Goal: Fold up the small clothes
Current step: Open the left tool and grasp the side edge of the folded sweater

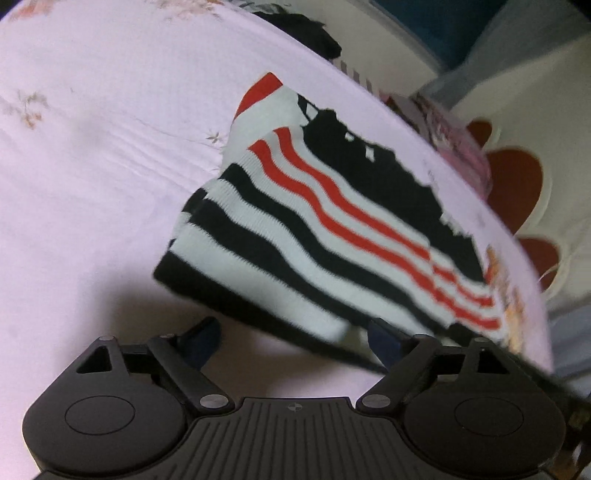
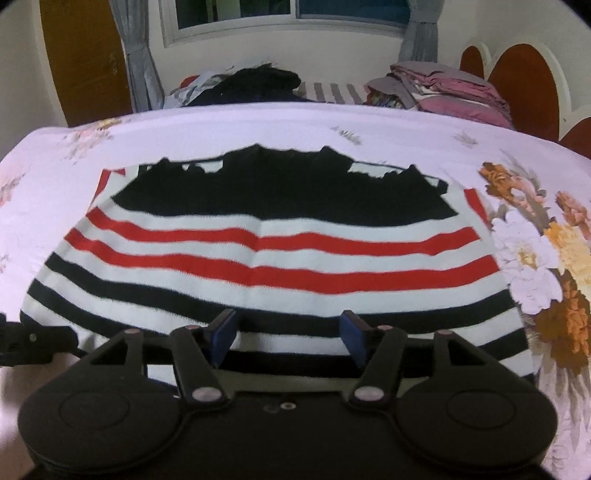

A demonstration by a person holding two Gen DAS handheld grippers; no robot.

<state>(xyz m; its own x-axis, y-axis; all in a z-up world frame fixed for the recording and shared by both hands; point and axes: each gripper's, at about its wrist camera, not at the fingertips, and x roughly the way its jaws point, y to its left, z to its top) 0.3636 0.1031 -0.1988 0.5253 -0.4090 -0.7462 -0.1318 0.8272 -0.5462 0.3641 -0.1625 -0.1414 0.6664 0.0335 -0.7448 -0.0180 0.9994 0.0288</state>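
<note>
Both tongs, left (image 1: 291,338) and right (image 2: 289,338), are gaping wide, holding nothing; just ahead of them the striped sweater (image 2: 273,258) is lying flat on the bed (image 1: 92,147)

A bed covered with a pale pink sheet printed with flowers (image 2: 280,125) fills the foreground, its large orange and white blossoms lying toward the right edge. Behind it, a white-framed window (image 2: 291,18) sits in a cream wall (image 2: 280,51), flanked by grey curtains (image 2: 138,59). A brown wooden door (image 2: 83,62) stands at the left. At the right rises a headboard of cream-edged, reddish-brown scalloped panels (image 2: 524,85). The light is dim and indoor.
</note>
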